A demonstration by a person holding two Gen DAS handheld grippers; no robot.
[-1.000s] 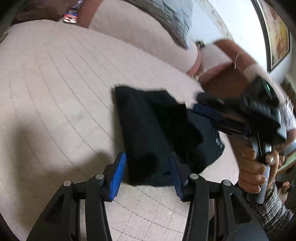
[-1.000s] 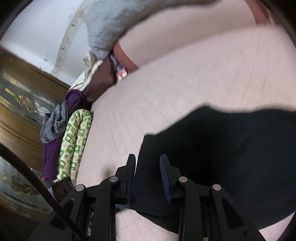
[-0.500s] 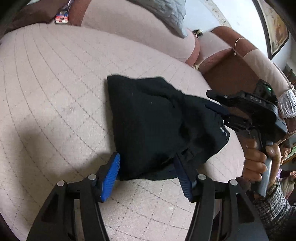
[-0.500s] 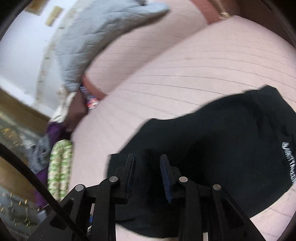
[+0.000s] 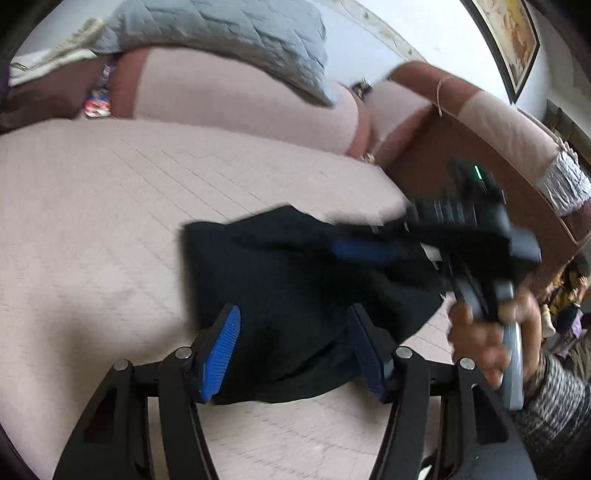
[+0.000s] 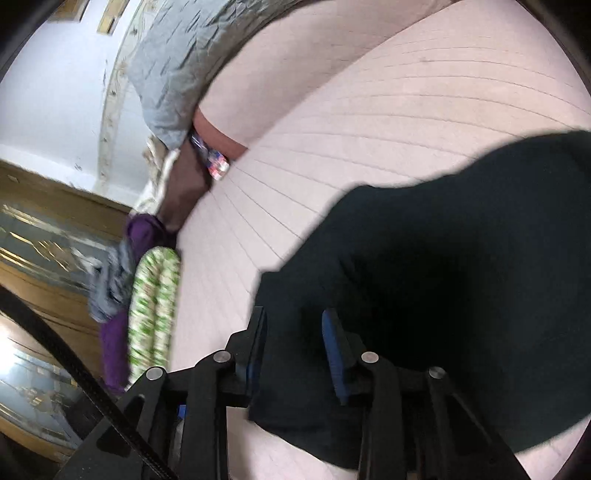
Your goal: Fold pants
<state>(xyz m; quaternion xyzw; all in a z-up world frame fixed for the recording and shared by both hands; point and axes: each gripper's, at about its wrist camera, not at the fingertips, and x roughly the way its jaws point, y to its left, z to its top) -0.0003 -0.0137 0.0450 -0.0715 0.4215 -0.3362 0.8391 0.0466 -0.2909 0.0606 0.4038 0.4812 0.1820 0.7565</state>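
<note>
Both grippers worked the black pants (image 5: 295, 295) bunched on the quilted sofa seat (image 5: 92, 221). Left gripper (image 5: 295, 343) was spread wide around the near edge; right gripper (image 6: 295, 343) pinched a fold between its fingers. Best to lay it flat, edges aligned.

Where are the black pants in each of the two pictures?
Left wrist view: the black pants lie in the lower middle on the pink quilted cushion, between the open fingers of the left gripper.
Right wrist view: the black pants fill the lower right, ahead of the right gripper.
Shared landmark: the grey quilted blanket, draped over the sofa back at the top of both views.
</note>
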